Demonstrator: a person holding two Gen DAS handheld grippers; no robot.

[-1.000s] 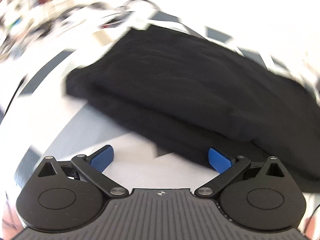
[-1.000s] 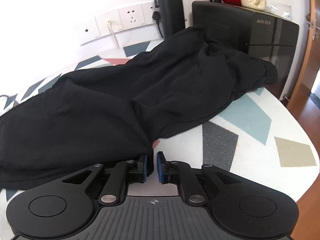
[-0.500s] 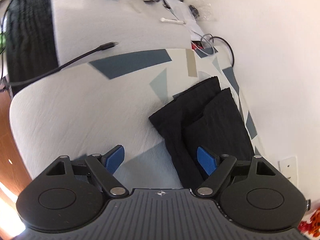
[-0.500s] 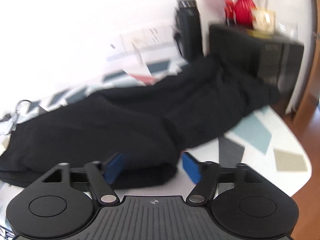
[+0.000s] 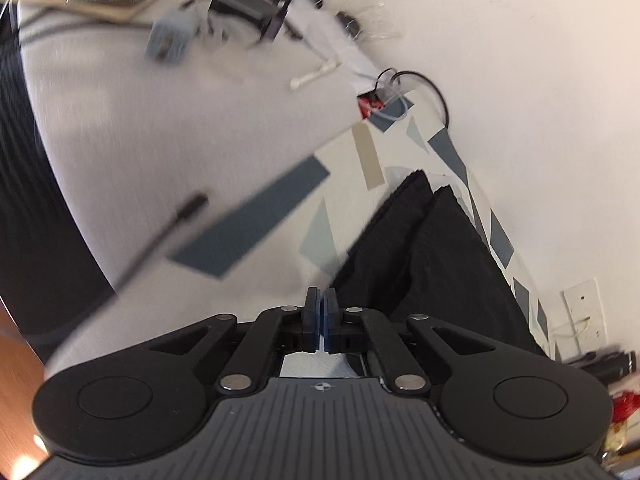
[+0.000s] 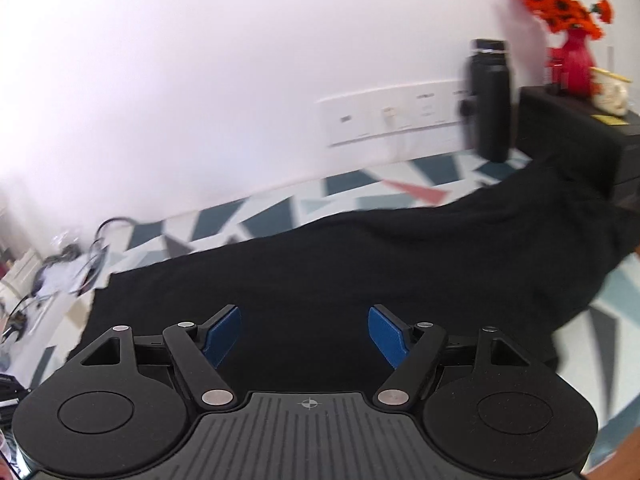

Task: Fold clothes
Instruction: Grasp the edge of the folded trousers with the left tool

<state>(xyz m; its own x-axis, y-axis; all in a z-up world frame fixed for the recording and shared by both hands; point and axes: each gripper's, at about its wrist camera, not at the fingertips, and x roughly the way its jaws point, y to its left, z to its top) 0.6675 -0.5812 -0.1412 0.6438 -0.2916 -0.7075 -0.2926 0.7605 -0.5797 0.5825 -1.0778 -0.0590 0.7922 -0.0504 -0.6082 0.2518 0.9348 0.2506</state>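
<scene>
Left gripper point(image 5: 321, 320): fingers pressed together, nothing visibly between them.
Right gripper point(image 6: 305, 334): fingers spread, empty.
Black garment point(image 6: 360, 264): partly folded lengthwise on the counter point(image 6: 256, 216); more folds left.

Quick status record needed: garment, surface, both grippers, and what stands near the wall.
garment: black garment spread long across the table, far end lying against a black box
surface: patterned tablecloth
left gripper: shut, nothing visible between the pads, beside the garment's edge
right gripper: open, nothing gripped, garment below it
near wall: black bottle, wall sockets, red vase on the box
</scene>
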